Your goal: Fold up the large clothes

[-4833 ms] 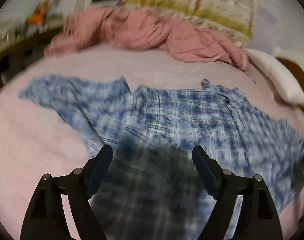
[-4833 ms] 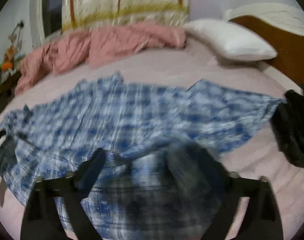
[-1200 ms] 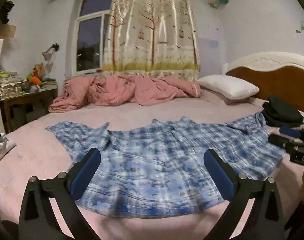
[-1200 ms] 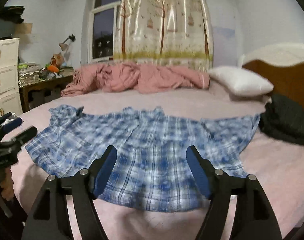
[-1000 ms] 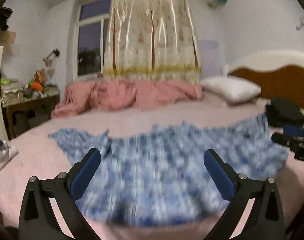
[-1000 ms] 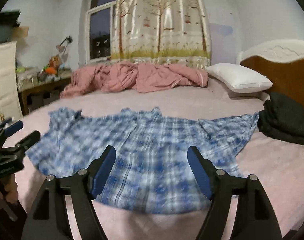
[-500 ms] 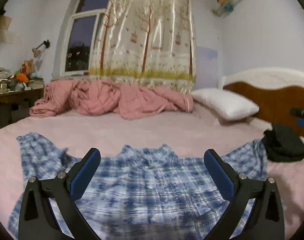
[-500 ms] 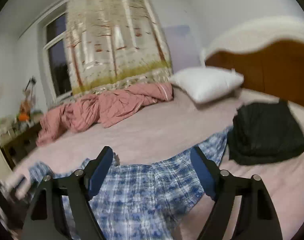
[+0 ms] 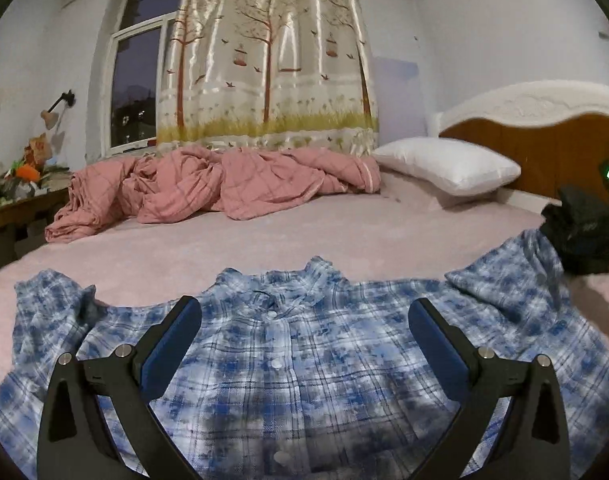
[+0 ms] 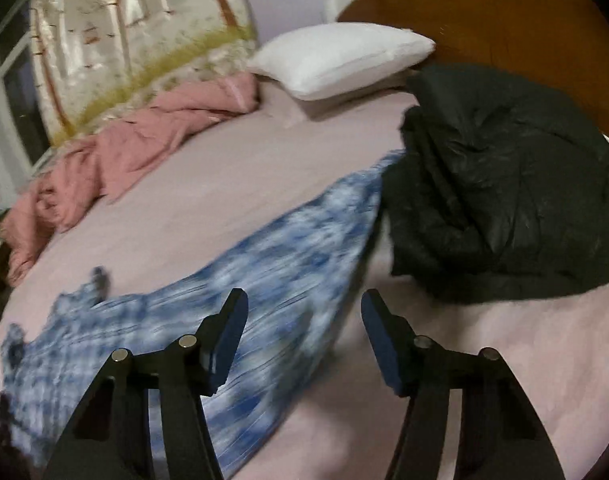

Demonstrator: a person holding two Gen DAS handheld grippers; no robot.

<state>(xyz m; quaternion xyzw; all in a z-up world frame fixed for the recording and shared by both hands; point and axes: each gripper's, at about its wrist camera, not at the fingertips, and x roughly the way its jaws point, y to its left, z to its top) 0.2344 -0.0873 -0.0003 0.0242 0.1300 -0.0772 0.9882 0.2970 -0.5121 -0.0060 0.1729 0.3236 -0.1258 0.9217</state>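
On the bed: pink sheet [image 9: 232,240] spread flat; bearing all the cloth listed below
Shirt: blue plaid shirt [image 9: 312,368] laid out front up, button placket running down the middle; collar toward the far side; one sleeve reaching out left, the other out right toward the dark garment
Left gripper: left gripper [image 9: 304,328] held low over the shirt's chest, just under the collar; jaws spread wide, nothing between the blue pads; no contact with the cloth to be seen
Right gripper: right gripper [image 10: 304,312] tilted downward over the right sleeve's lower edge, where plaid meets bare sheet; jaws apart but just drawn narrower; no cloth pinched between them; sleeve blurred in this view
Dark garment: black jacket [image 10: 504,200] heaped near the headboard side; sleeve tip of the shirt touching or tucked just under its edge, cannot tell which
Far side: pink quilt [image 9: 208,192] rumpled along the far edge of the bed; white pillow [image 9: 448,168] beside it, against the wooden headboard [image 9: 552,152]
Behind: tree-print curtain [image 9: 268,52] hanging beside a dark window [image 9: 136,88]; cluttered side table [image 9: 20,196] at far left
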